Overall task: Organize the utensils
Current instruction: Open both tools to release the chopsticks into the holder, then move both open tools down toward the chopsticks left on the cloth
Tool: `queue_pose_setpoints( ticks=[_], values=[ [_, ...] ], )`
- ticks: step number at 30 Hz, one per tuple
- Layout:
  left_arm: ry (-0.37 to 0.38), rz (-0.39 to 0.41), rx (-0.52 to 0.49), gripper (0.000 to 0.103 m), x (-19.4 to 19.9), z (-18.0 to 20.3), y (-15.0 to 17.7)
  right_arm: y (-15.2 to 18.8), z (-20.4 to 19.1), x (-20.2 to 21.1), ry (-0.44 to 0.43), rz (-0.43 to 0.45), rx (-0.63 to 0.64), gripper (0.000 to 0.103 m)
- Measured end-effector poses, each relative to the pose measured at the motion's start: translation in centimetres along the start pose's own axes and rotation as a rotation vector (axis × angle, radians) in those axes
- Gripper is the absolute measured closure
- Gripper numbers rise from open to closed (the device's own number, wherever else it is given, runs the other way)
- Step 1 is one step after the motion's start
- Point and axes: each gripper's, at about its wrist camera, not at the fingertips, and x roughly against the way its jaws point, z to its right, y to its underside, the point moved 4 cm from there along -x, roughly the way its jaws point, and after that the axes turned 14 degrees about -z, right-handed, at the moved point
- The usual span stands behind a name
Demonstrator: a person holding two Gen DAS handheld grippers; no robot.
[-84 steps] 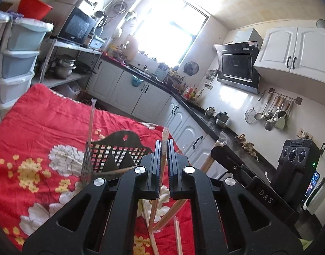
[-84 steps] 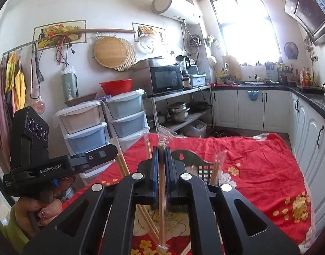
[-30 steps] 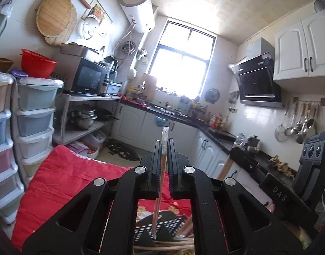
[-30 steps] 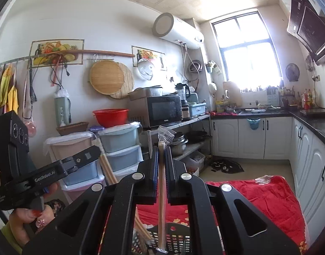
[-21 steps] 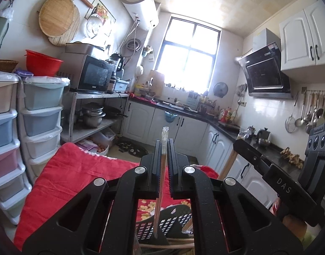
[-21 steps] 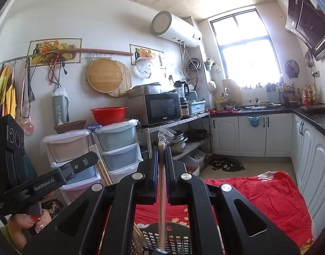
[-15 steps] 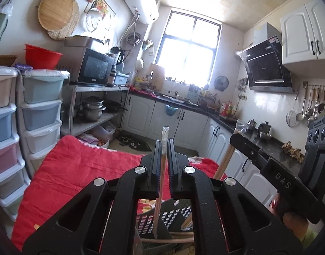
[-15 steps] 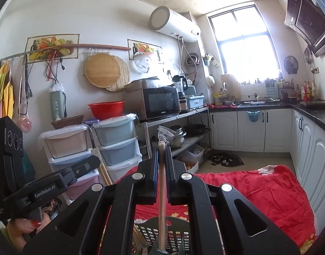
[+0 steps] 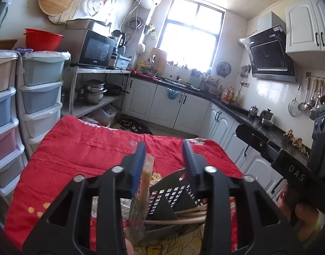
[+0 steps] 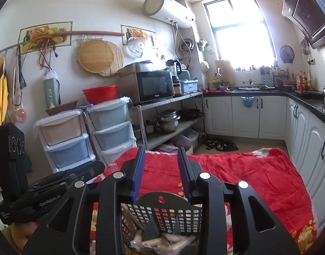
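Note:
A dark slotted utensil basket (image 9: 173, 193) stands on the red cloth just below both grippers. My left gripper (image 9: 163, 148) has its jaws opening. A plastic-wrapped pair of chopsticks (image 9: 146, 178) stands between them, leaning on the left pad with its lower end in the basket, and the right pad is clear of it. Other chopsticks (image 9: 190, 212) lie across the basket. My right gripper (image 10: 161, 150) hangs over the same basket (image 10: 162, 210), jaws opening with nothing between them. Wrapped chopsticks (image 10: 162, 242) lie in the basket's bottom.
A red floral cloth (image 9: 88, 146) covers the table. Stacked plastic drawers (image 9: 41, 89) and a shelf with a microwave (image 9: 96, 50) stand to the left. White cabinets (image 10: 311, 148) run along the right. Each hand-held gripper shows at the edge of the other's view.
Both grippers came down toward the basket and went from shut on wrapped chopsticks to open. The right pair dropped into the basket; the left pair now leans loose against one pad.

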Motion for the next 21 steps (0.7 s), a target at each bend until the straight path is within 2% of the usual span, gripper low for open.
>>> queue_pose_setpoints(
  ticks=[2,7,13,15,21],
  values=[
    [0.003,-0.008,0.007,0.063,0.0,-0.1,0.3,0.3,0.2,0.1,0.003,-0.011,-0.009,0.068],
    [0.013,-0.017,0.015,0.038,0.5,-0.2,0.7,0.7,0.8,0.5,0.013,-0.034,-0.032,0.061],
    [0.02,-0.016,0.034,0.015,1.4,-0.4,1.3,1.5,1.8,1.7,0.008,-0.047,-0.064,0.055],
    [0.033,-0.01,0.049,0.011,2.0,-0.4,1.5,1.7,2.0,2.2,0.013,-0.049,-0.072,0.053],
    [0.056,-0.001,0.063,0.011,3.1,-0.2,2.1,2.9,2.3,3.9,0.041,-0.042,-0.073,0.047]
  ],
)
